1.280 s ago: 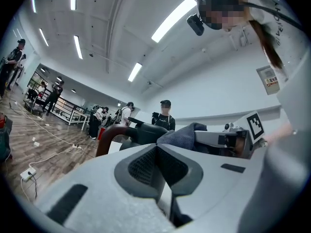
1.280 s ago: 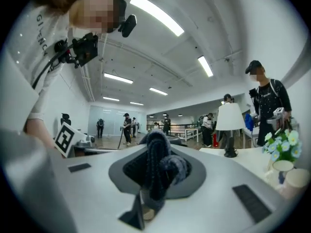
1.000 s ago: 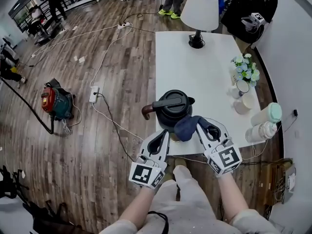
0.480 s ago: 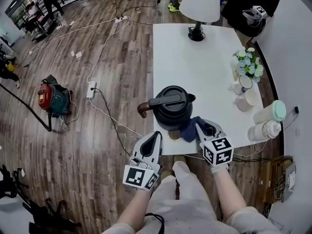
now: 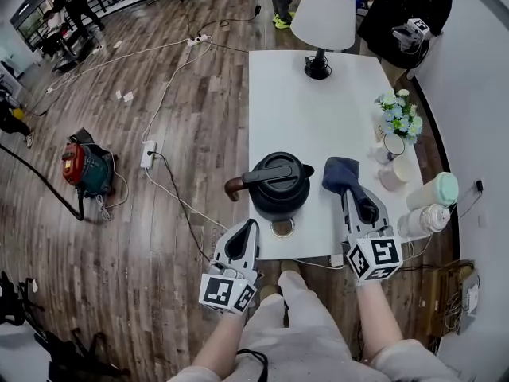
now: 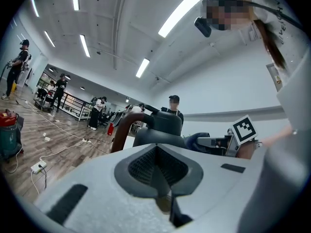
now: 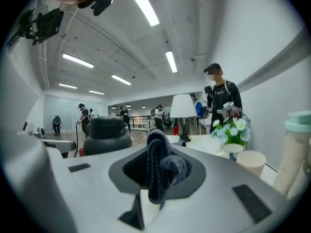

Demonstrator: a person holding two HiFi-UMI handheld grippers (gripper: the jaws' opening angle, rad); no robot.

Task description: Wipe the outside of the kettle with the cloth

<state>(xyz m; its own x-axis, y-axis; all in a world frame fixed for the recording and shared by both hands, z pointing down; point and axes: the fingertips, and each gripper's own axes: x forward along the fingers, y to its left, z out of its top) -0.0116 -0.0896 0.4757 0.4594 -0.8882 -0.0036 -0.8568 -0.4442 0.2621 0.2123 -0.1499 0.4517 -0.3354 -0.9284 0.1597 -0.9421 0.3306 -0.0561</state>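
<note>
The black kettle (image 5: 280,183) with a brown handle stands near the front edge of the white table (image 5: 318,110). My right gripper (image 5: 355,191) is to the kettle's right, apart from it, and shut on the dark blue cloth (image 5: 342,172). In the right gripper view the cloth (image 7: 159,165) is bunched between the jaws, with the kettle (image 7: 106,132) off to the left. My left gripper (image 5: 248,229) hangs just off the table's front edge, below the kettle, shut with nothing in it. The left gripper view looks up at the kettle (image 6: 163,125).
A lamp (image 5: 322,18) stands at the table's far end. Along the right edge are flowers (image 5: 400,111), two cups (image 5: 395,173) and two bottles (image 5: 433,191). A person (image 5: 406,10) stands beyond the table. A vacuum cleaner (image 5: 86,168) and cables lie on the floor at left.
My right gripper has carried the cloth away from the kettle's front side, to the right and farther over the table. The left gripper has drawn back a little from the kettle.
</note>
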